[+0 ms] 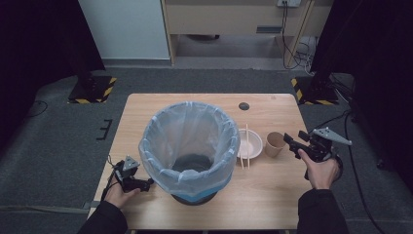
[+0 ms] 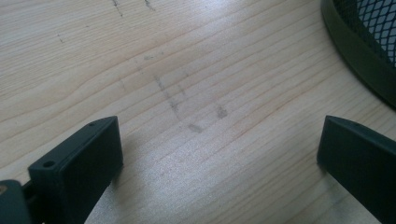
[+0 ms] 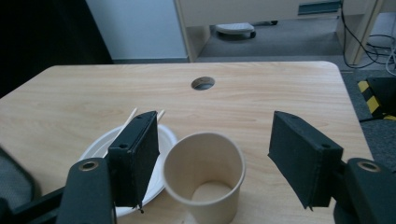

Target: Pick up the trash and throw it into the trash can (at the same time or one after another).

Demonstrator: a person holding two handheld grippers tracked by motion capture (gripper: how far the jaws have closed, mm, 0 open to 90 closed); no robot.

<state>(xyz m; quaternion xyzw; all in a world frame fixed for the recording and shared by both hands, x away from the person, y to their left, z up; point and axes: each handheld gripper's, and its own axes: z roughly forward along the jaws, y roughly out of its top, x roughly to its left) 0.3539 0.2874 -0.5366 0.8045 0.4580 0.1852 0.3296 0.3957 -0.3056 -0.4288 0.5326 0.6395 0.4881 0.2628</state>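
A mesh waste bin lined with a pale blue plastic bag stands at the table's middle. To its right lie a white plate with a pair of chopsticks across it and an upright, empty paper cup. My right gripper hovers just right of the cup, open. In the right gripper view the cup sits between the spread jaws of the right gripper, and neither pad touches it. My left gripper rests at the front left by the bin's base, open over bare wood.
The wooden table has a round cable hole near its far edge. The bin's dark base rim lies close to the left gripper's right jaw. Grey carpet and black stands with striped feet surround the table.
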